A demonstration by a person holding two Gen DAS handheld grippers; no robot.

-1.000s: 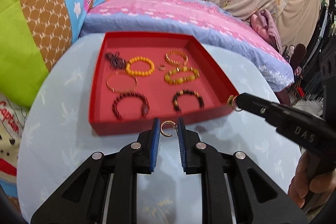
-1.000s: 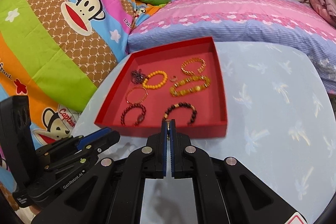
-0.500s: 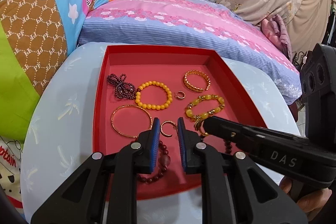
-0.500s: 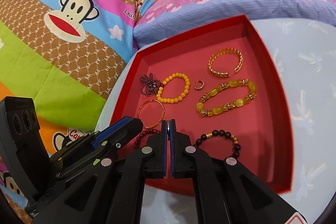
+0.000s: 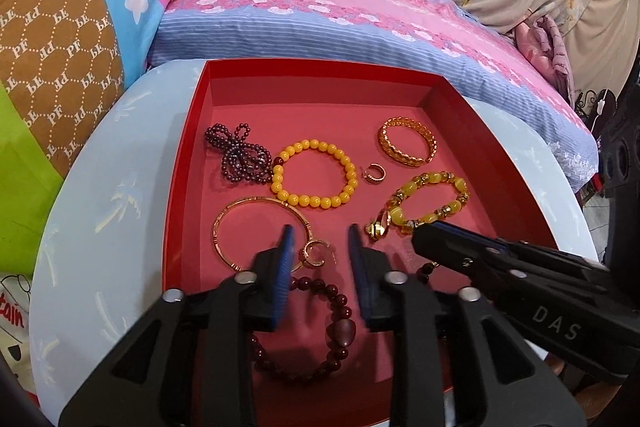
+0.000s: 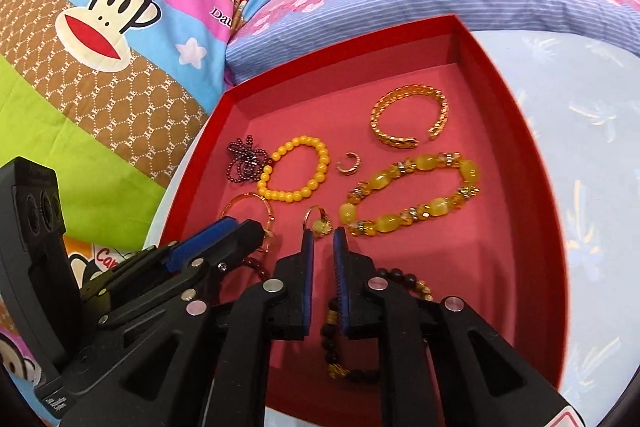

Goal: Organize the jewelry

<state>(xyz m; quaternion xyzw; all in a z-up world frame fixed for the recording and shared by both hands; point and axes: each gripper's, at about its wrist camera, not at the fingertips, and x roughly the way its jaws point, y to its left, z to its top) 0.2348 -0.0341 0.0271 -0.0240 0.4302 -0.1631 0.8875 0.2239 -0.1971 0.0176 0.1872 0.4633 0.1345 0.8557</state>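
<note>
your left gripper [image 5: 319,241] is over the red tray [image 5: 182,187], jaws opening, and a small gold hoop [image 5: 313,254] lies loose on the tray floor between them, touching neither pad. your right gripper [image 6: 321,235] stands narrow, jaws opening, with a yellow-stone ring [image 6: 319,223] just off its tips beside the yellow bracelet [image 6: 412,195].

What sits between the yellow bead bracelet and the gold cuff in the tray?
A small gold ear cuff lies between the yellow bead bracelet and the gold cuff, apart from both; both wrist views show it.
</note>
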